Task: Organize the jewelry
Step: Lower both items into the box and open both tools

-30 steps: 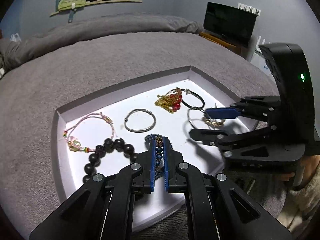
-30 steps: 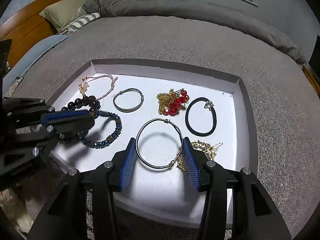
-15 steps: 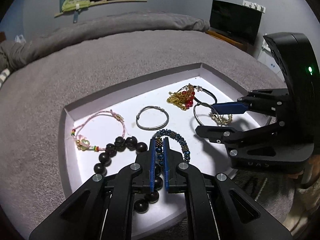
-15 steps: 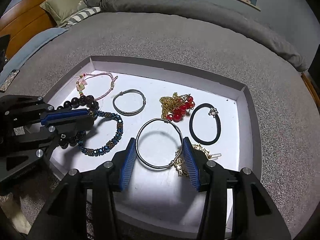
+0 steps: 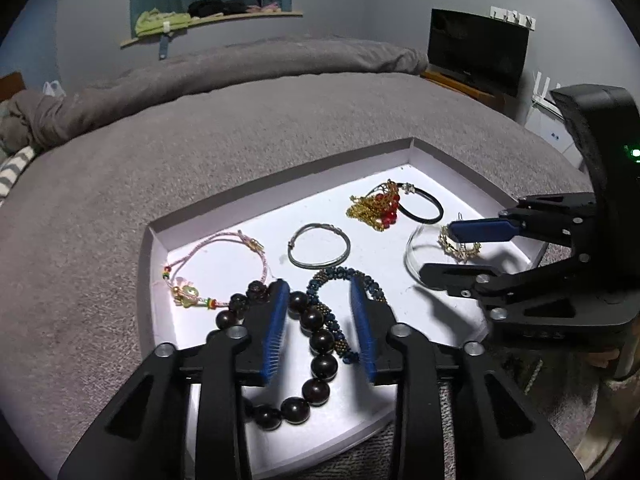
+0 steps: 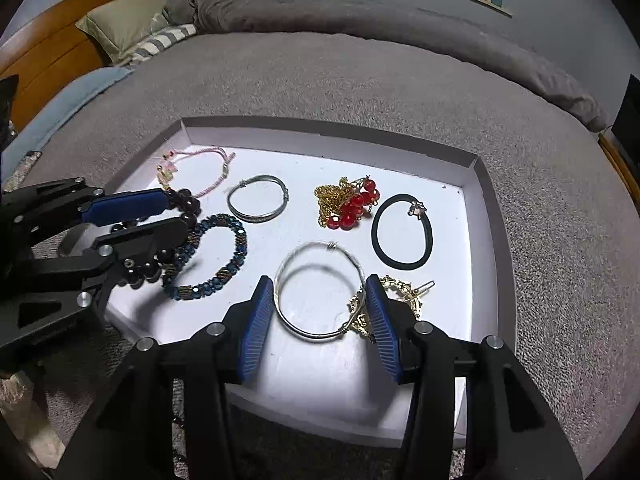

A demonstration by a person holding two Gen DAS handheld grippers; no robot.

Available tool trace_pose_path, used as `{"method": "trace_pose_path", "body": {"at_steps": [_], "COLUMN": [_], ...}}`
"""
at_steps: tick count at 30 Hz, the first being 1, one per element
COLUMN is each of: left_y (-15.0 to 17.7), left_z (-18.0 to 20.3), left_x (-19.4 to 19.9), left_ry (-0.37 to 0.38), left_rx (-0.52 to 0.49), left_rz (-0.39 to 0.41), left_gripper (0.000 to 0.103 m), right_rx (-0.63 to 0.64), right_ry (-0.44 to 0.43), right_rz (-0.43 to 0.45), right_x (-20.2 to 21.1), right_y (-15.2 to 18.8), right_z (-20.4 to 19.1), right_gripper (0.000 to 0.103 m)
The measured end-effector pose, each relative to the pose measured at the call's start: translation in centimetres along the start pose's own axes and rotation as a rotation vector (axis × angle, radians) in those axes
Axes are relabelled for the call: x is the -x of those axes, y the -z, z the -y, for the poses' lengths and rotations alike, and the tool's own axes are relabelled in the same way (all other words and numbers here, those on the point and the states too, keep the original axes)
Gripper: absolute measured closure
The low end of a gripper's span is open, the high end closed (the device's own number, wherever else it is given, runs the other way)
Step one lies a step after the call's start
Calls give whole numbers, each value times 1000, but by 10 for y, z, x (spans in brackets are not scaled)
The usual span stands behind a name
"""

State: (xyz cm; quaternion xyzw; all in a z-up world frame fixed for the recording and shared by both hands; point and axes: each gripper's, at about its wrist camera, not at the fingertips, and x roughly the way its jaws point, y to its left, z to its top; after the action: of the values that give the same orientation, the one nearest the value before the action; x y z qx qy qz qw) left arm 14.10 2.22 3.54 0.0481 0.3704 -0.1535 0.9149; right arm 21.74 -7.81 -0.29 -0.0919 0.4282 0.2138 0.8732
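A white tray (image 5: 160, 236) (image 6: 478, 216) on the grey bed holds the jewelry. My left gripper (image 5: 319, 286) (image 6: 172, 212) is open over the tray's near left corner; a dark wooden bead bracelet (image 5: 320, 340) and a blue beaded bracelet (image 5: 344, 276) (image 6: 224, 256) lie between its fingers. My right gripper (image 6: 319, 286) (image 5: 444, 248) is open around a large silver hoop (image 6: 320, 288). Also in the tray: a pink cord bracelet (image 5: 224, 256) (image 6: 200, 168), a small silver bangle (image 5: 319, 246) (image 6: 258, 202), a gold chain with red beads (image 5: 376, 208) (image 6: 346, 206), a black hair tie (image 6: 402, 232) and a gold piece (image 6: 404, 292).
The tray rests on a grey bed cover (image 5: 200, 140). Pillows and a wooden headboard (image 6: 48, 56) lie at the far left in the right wrist view. A dark TV (image 5: 476, 50) stands beyond the bed's right side. A wall shelf (image 5: 212, 20) holds small items.
My left gripper has opened and let go of the blue beaded bracelet, which now lies flat in the tray. The right gripper stays open around the silver hoop.
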Motion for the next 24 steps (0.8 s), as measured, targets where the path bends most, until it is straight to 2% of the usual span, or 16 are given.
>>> {"method": "trace_pose_path", "body": {"at_steps": [1,2,6,8,12,14,18,20,24], "left_y": [0,-1,-2,-2,-2,-2,-1,-2,-3], "left_z": [-1,-1,-4,-3,0,1,2,0,-3], "left_x": [0,1,4,5,8,8,9,11,14], "left_ry": [-5,-8,-7,-17,-38,-48,-66,-68,-83], "left_rx": [2,5,21,17,2,1,-3,4,25], "left_rz": [3,7,22,27,40,44,51,57,73], "left_gripper": [54,52,50,42,37,26,22,14,10], "right_rx": [-8,-15,-28,-35,-42,-49,-61,-75,-126], "right_ry": [-5,-8,-10,-4,15,33,45,57,73], "right_rz": [9,22,51,64,77,88,104,122,142], "right_x": [2,6,16,20,27,29,35,39,44], "right_y": [1,2,1,2,8,11,14,15,16], "right_z": [2,3,8,10,13,14,17,20,29], "right_gripper": [47,43,40,31,26,18,13,6,6]}}
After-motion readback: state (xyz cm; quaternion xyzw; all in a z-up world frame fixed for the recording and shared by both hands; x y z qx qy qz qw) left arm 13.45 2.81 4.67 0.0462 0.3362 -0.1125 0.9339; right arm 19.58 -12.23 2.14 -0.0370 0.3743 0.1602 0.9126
